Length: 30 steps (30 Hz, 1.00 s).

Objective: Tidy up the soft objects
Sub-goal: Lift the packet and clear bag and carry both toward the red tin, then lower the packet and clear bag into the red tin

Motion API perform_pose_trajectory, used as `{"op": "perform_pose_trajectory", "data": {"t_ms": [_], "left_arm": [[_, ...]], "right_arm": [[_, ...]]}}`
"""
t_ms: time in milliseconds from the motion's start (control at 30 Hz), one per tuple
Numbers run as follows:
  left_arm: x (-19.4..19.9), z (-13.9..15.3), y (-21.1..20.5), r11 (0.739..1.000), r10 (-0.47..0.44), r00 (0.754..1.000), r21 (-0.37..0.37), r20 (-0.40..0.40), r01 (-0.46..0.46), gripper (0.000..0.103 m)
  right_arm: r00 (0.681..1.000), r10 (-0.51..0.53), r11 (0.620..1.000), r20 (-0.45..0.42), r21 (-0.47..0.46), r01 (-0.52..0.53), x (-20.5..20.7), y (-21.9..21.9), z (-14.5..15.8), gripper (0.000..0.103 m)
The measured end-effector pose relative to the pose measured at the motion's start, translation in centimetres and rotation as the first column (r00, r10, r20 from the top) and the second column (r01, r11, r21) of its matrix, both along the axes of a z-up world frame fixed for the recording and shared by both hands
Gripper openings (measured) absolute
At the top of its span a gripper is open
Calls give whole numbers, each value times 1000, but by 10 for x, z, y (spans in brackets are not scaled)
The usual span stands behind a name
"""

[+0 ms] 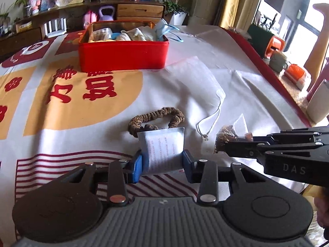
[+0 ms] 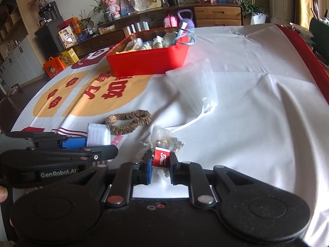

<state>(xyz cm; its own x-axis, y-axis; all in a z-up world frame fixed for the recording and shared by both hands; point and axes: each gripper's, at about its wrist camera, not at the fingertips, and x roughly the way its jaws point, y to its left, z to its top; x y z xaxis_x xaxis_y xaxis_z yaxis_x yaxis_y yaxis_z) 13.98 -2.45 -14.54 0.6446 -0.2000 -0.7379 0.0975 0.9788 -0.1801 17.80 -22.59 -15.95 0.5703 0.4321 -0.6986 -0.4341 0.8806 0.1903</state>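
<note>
My left gripper [image 1: 162,161] is shut on a white printed sachet [image 1: 162,146], low over the tablecloth; it also shows in the right wrist view [image 2: 96,136]. My right gripper [image 2: 161,164] is shut on a clear tea bag of dried bits with a red label [image 2: 162,158]; in the left wrist view the bag [image 1: 225,136] sits at its tips. A brown scrunchie [image 1: 156,117] lies just beyond the sachet. A white face mask [image 1: 197,82] lies farther back. A red tin box [image 1: 123,55] of soft items stands at the far side.
The printed tablecloth [image 1: 246,94] covers the table, wrinkled on the right; its red edge [image 1: 267,68] drops off at the right. A blue mask [image 1: 164,29] hangs over the box's right rim. Shelves and a cabinet [image 2: 218,13] stand behind the table.
</note>
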Motion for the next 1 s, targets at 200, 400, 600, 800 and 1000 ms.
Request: {"op": "perform_pose_trajectory", "data": {"t_ms": [200, 400, 600, 800, 1000], "left_arm": [[-11, 19, 16, 997, 31, 999, -66, 9, -31, 39], [-18, 47, 25, 993, 45, 998, -111, 43, -40, 39], [-13, 81, 32, 991, 53, 994, -125, 94, -41, 39], [1, 117, 36, 995, 38, 987, -99, 159, -22, 39], [24, 147, 43, 998, 24, 976, -69, 216, -9, 39]], "right_arm": [[999, 26, 1000, 26, 16, -26, -10, 1, 22, 15], [996, 57, 998, 73, 23, -58, -19, 3, 53, 15], [990, 77, 996, 116, 32, -81, -18, 8, 83, 15], [981, 94, 995, 172, 20, -99, -1, 15, 114, 15], [967, 103, 994, 232, 9, -108, 22, 24, 139, 15]]}}
